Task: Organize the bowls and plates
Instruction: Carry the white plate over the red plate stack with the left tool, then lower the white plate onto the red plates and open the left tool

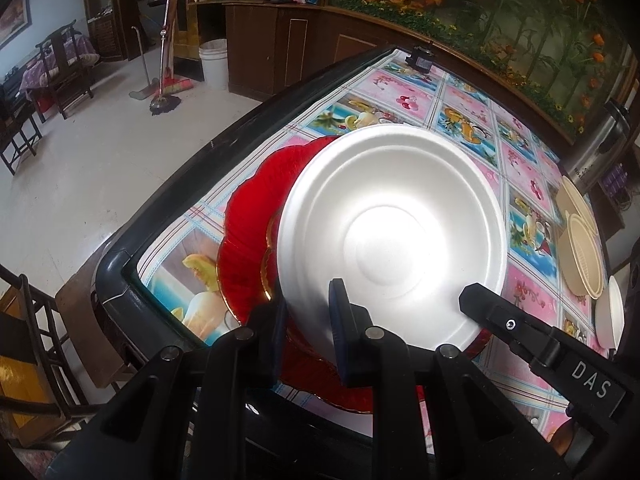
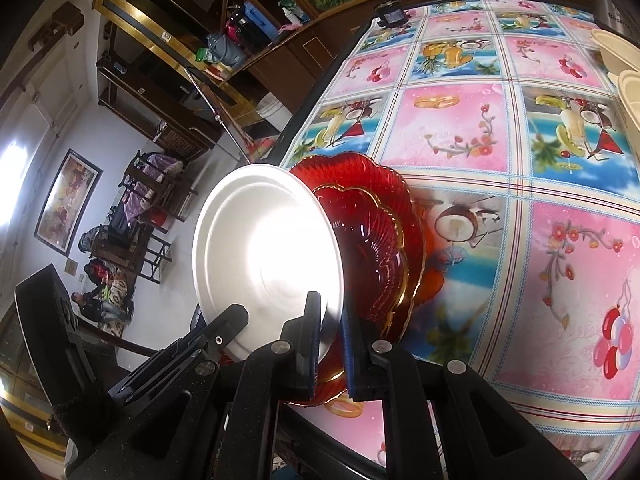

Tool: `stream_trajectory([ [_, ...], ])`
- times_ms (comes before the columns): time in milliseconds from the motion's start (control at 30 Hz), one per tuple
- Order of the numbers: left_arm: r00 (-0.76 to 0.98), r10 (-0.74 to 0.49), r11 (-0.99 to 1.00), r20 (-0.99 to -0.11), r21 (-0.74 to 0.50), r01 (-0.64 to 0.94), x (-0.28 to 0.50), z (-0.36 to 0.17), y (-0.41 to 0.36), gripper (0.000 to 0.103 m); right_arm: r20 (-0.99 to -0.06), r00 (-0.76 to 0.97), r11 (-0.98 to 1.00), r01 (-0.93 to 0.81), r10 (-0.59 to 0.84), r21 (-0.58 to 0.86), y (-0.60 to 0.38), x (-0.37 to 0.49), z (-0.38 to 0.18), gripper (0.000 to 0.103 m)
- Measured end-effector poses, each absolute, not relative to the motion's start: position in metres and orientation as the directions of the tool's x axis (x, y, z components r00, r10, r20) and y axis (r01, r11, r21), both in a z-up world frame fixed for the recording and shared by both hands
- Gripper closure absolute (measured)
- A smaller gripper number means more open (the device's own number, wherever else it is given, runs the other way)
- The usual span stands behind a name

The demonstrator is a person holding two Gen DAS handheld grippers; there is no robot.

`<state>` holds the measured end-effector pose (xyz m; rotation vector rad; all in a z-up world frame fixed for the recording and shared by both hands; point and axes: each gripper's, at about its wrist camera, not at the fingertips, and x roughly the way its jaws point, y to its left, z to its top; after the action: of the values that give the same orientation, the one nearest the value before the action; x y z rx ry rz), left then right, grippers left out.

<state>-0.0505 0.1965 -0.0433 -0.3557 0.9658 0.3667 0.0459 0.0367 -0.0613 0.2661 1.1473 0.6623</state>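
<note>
Stacking is the step in hand. Left gripper (image 1: 308, 312) and right gripper (image 2: 331, 332) both pinch the near rim of the white plate (image 1: 392, 236), tilted just beyond their tips above the red plates (image 1: 248, 216). Next move: lower it level, then release. Only the right wrist view shows the gold-edged red bowl (image 2: 368, 240) under it.

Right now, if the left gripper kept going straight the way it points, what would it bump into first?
The left gripper is shut on the white plate's rim already. Straight on, it would probably push that plate down onto the red glass dishes beneath.
</note>
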Motion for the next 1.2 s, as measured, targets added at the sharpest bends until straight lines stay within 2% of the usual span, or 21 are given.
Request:
stream_trajectory([
  [1067,0.499,0.115,0.868,-0.859,-0.158,-0.472,-0.049,-0.0455,0.2026,0.085,-0.764,0.23,0.786,-0.334,0.603,0.52,0.0416,0.0487,-0.0652,0.09],
  [1133,0.5,0.115,0.861,-0.858,-0.165,-0.481,-0.0499,-0.0458,0.204,0.083,-0.764,0.225,0.785,-0.334,0.604,0.522,0.0419,0.0497,-0.0665,0.09],
  [1200,0.506,0.11,0.853,-0.856,-0.18,-0.49,-0.0506,-0.0441,0.2068,0.066,-0.764,0.231,0.786,-0.339,0.602,0.517,0.0419,0.0489,-0.0652,0.089],
])
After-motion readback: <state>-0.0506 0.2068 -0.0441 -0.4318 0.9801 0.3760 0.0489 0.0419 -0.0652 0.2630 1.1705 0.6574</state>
